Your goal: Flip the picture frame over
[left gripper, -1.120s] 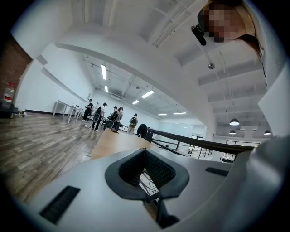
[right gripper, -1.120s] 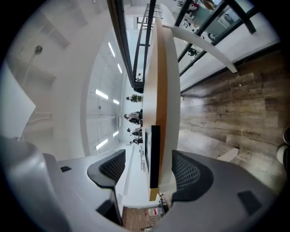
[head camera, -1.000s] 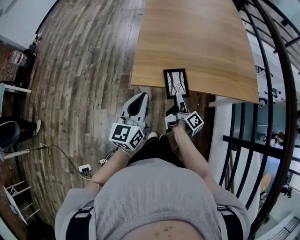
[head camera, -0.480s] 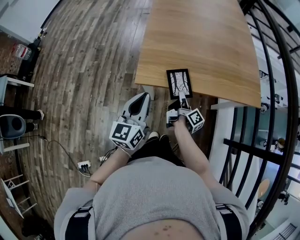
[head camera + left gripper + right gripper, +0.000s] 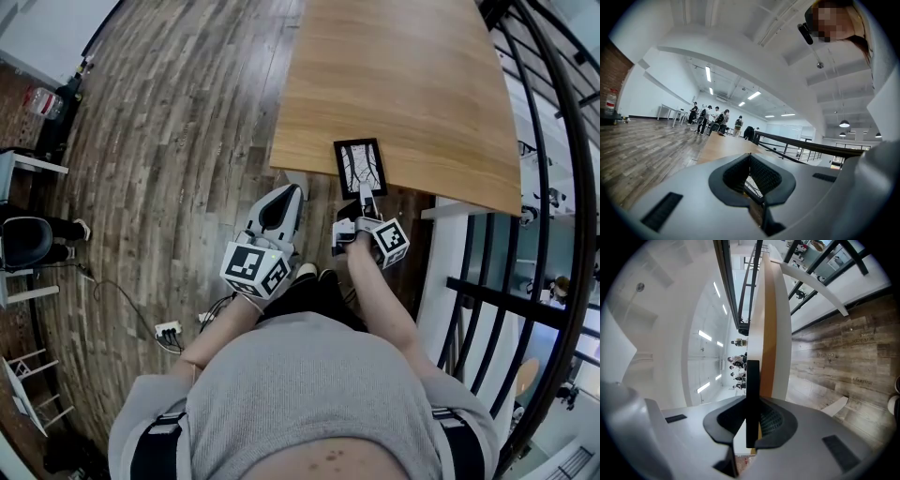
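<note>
- The picture frame lies flat on the table, close to the near edge and a little right of the middle of that edge. Its near short side seems to stick out slightly over the edge.
- The frame has a black border, and the picture side is up. It shows dark branching lines on a white ground.
- The right hand-held gripper points away from the person, and its tip is at the near short side of the frame.
- In the right gripper view the frame is seen from its edge as a thin black bar. It stands between the two jaws of the hand-held gripper, and the pads are closed on it from both sides.
- The left hand-held gripper hangs over the wooden floor, just left of the right one and near the table's edge. It does not touch the frame.
- In the left gripper view the jaws are together at the tips and hold nothing.
- A black railing runs along the right side of the table.
</note>
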Available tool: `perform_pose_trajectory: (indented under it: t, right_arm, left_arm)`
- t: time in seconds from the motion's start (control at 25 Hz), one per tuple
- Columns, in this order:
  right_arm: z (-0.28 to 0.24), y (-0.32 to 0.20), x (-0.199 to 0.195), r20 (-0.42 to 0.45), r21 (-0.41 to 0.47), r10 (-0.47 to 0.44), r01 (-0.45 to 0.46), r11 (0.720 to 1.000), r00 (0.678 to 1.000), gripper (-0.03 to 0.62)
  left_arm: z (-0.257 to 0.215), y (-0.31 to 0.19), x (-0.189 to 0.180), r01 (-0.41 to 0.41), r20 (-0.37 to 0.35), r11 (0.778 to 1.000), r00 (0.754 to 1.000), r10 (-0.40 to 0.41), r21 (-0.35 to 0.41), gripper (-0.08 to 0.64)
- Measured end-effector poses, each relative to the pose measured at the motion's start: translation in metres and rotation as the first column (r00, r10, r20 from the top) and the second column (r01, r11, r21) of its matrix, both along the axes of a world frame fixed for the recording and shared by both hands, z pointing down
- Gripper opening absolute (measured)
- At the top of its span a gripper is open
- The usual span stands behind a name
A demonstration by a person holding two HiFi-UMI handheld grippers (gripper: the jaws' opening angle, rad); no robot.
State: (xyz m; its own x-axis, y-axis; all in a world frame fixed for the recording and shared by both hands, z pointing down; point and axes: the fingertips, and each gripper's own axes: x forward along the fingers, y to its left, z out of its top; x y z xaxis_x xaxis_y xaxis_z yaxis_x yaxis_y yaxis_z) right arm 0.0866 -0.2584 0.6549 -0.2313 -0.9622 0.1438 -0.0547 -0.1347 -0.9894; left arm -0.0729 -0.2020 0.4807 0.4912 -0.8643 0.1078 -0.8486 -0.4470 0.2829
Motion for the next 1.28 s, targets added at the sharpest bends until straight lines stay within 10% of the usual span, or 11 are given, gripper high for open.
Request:
perform_pose_trajectory:
  t: [0.28,0.68,0.76,0.92,1.16,1.28]
  right_arm:
    - [-0.027,-0.004,0.022,-0.195,-0.008,-0.002,0.000,1.000,0.981,0.072]
    - [-0.087,-0.010,0.049,-0.633,0.029,-0.052,0.091,0.995,0.773,0.061]
    - [-0.098,-0.012,0.049,-0.786,0.038,-0.061,0.146,0.988,0.616,0.061]
    - [-0.124,-0.015,0.042,-0.994,0.005,-0.026,0.289,0.957,0.103,0.061]
    - [-0.126,-0.016,0.021,-0.892,-0.151,0.066,0.431,0.890,-0.448,0.061]
    - [-0.114,-0.016,0.011,-0.757,-0.253,0.133,0.473,0.844,-0.640,0.061]
  left_arm:
    - [0.001,-0.001,0.007,-0.015,-0.007,1.000,1.000,0.015,0.004,0.006]
    - [-0.004,0.000,0.024,-0.055,-0.013,0.998,0.998,0.056,0.019,0.006]
    - [-0.007,0.000,0.025,-0.061,-0.015,0.998,0.998,0.061,0.023,0.006]
    - [-0.011,0.000,0.025,-0.066,-0.022,0.998,0.998,0.066,0.022,0.006]
    - [-0.010,0.005,0.024,-0.061,-0.024,0.998,0.998,0.062,0.025,0.006]
    - [-0.008,0.006,0.021,-0.058,-0.027,0.998,0.998,0.058,0.021,0.006]
